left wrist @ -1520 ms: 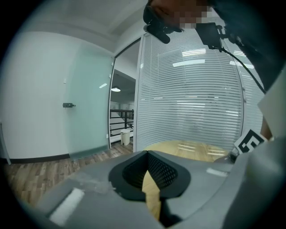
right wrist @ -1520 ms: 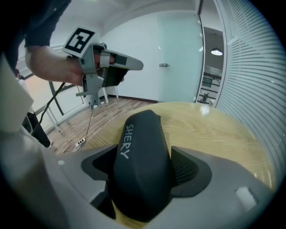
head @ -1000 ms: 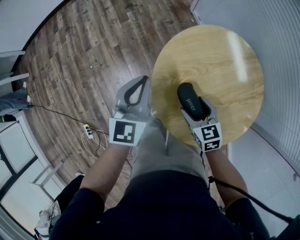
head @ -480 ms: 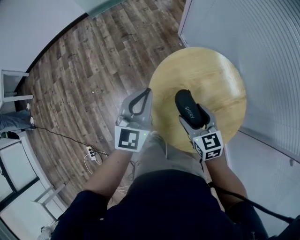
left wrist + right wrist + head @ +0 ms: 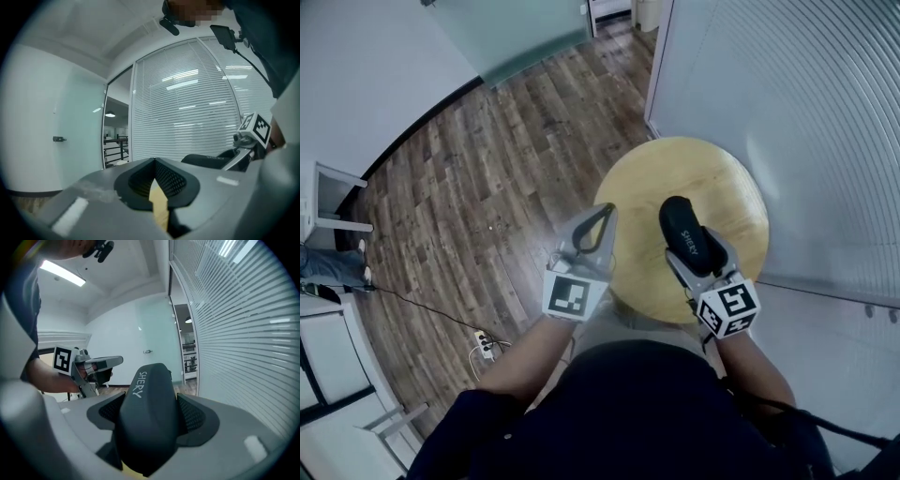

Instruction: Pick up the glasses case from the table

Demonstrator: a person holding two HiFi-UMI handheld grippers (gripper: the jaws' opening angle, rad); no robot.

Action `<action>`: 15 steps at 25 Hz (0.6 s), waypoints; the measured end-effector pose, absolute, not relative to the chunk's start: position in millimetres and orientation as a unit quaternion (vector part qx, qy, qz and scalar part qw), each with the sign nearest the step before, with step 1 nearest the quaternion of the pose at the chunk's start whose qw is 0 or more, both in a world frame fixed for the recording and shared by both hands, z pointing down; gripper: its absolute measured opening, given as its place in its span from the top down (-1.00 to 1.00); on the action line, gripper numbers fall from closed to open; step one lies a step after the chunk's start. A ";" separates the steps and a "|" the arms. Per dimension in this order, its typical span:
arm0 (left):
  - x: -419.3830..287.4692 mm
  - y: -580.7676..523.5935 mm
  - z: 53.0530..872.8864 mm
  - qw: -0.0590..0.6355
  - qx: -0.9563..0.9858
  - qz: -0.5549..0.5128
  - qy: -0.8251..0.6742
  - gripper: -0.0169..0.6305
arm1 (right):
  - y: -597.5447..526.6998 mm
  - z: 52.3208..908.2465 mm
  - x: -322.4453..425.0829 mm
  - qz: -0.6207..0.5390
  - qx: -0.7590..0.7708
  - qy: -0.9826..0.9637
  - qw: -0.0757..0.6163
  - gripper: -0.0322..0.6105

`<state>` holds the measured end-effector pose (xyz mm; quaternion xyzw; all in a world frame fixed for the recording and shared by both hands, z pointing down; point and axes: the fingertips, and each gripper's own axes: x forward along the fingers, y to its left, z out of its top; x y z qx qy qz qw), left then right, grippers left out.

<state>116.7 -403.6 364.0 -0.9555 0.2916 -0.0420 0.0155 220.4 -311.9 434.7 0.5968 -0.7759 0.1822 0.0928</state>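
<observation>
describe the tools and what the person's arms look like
Both are light grey, wedge-shaped shells with black ribbed pads at the tip: the left tool and the right tool. Each carries a white cube printed with black square markers. A black cable runs from the right one. The person wears dark navy sleeves.

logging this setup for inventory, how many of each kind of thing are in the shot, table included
glasses case: 1
round wooden table: 1
grippers: 2, the left gripper and the right gripper
total: 4
</observation>
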 end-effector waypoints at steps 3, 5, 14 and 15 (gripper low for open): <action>118.0 -392.8 346.7 0.025 -0.957 -0.035 0.286 0.94 | -302.2 408.6 224.3 0.161 0.599 -0.780 0.081 -0.20; 118.4 -388.0 334.4 0.033 -0.958 -0.027 0.284 0.94 | -296.8 393.8 226.3 0.151 0.601 -0.781 0.073 -0.20; 130.8 -372.9 283.2 0.054 -0.962 0.007 0.268 0.94 | -279.8 341.1 230.5 0.120 0.606 -0.785 0.049 -0.20; 132.2 -372.0 281.0 0.057 -0.963 0.009 0.265 0.94 | -280.6 339.1 231.3 0.117 0.606 -0.785 0.048 -0.20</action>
